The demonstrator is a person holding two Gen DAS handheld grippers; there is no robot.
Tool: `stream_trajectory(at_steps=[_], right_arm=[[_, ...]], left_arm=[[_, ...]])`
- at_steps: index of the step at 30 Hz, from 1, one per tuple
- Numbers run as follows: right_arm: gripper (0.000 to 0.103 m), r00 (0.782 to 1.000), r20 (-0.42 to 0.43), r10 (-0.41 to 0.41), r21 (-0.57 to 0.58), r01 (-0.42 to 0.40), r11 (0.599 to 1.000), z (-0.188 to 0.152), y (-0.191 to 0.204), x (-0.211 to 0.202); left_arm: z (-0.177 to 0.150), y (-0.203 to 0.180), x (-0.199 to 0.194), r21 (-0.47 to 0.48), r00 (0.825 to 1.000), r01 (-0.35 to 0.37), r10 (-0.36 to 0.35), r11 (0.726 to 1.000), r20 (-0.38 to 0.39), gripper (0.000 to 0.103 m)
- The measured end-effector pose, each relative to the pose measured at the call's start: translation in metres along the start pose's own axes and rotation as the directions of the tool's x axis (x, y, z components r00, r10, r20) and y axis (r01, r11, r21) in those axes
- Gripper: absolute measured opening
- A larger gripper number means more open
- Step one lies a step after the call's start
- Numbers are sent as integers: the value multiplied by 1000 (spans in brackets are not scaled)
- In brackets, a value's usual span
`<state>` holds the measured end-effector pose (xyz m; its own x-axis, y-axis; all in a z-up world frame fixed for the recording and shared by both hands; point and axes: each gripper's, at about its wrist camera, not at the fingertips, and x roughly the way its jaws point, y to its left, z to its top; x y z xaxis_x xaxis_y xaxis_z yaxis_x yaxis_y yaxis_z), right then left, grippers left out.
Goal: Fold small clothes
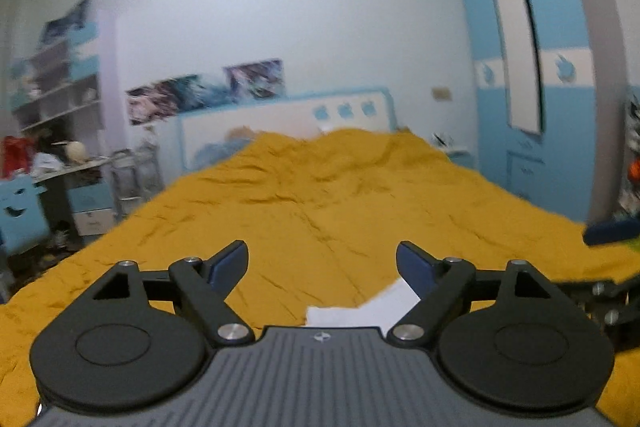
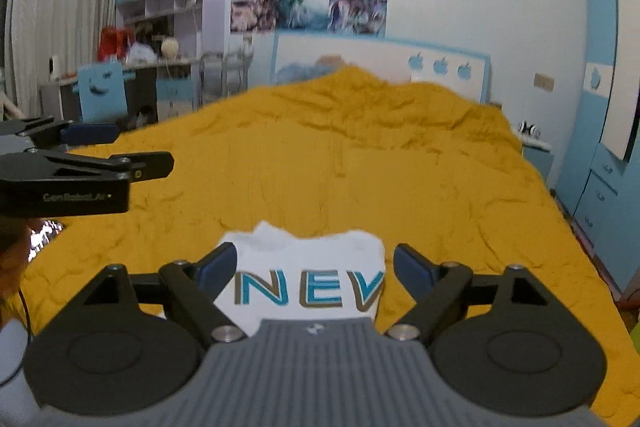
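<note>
A small white shirt (image 2: 308, 259) with blue and brown letters lies folded on the mustard bedspread (image 2: 360, 155). In the right wrist view it sits just below and in front of my right gripper (image 2: 314, 255), which is open and above it, with nothing between the blue pads. In the left wrist view only a white corner of the shirt (image 1: 360, 309) shows under my left gripper (image 1: 320, 255), also wide open and empty. The left gripper (image 2: 132, 147) appears again at the left edge of the right wrist view, raised over the bed.
The bed runs back to a white and blue headboard (image 2: 380, 55). A blue wardrobe (image 1: 532, 115) stands on the right beside a small nightstand (image 2: 536, 147). A cluttered desk with shelves (image 2: 160, 39) and a blue chair (image 2: 102, 91) are on the left.
</note>
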<state>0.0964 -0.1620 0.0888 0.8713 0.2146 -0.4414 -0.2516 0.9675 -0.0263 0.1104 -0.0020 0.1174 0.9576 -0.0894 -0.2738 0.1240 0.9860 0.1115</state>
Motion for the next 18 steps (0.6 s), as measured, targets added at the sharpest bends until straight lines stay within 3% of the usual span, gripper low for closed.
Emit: stream_trajectory(at_steps=[2,6,11,18], right_arm=[[82,999,24,-23,9,23,1000,-8,6,-10],[82,995,53,-79,28,78,997,-29,17,-27],[82,982,74,-173,45,170,984,-55,35,-41],[82,984,-14,-178,61,178,982,-77,46,-48]], left_arm=[[-6,-4,-12,-17,998,-56,57,998,40,103],[-18,-10,-31,-14,992,-98,99,995,79,103],[-32,-12,-39,-44,997,-74,75,996,26,103],[-58,-11,-48,-43,993,-95,92,995,-69,103]])
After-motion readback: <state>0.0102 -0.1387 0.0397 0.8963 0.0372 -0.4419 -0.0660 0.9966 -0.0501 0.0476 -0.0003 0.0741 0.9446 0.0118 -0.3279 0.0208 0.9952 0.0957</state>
